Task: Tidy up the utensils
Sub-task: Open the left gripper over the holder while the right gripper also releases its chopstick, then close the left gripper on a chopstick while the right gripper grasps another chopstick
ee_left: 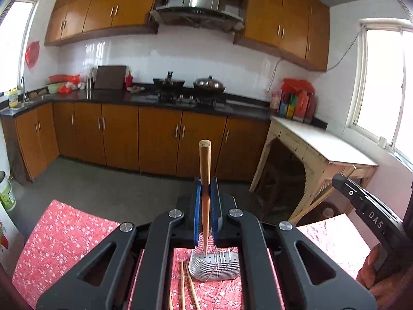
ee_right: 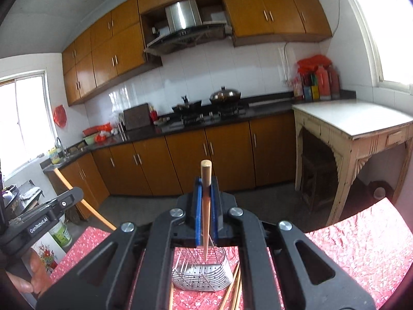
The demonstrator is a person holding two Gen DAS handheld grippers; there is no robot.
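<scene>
My left gripper (ee_left: 205,184) is shut on a wooden chopstick (ee_left: 205,162) held upright, its thin tip pointing down over a perforated metal utensil basket (ee_left: 215,267) on the red flowered tablecloth (ee_left: 64,232). My right gripper (ee_right: 205,184) is shut on another wooden chopstick (ee_right: 206,175), also upright, its tip over the same basket (ee_right: 204,275). Several loose chopsticks (ee_left: 187,288) lie on the cloth beside the basket; they also show in the right wrist view (ee_right: 233,289). The right gripper's body (ee_left: 366,206) shows at the right edge of the left view; the left one (ee_right: 44,218) at the left of the right view.
A white-topped wooden side table (ee_left: 322,142) stands to the right beyond the table. Kitchen cabinets and a dark counter (ee_left: 144,98) with a stove and wok run along the far wall. A white bucket (ee_right: 60,232) stands on the floor at left.
</scene>
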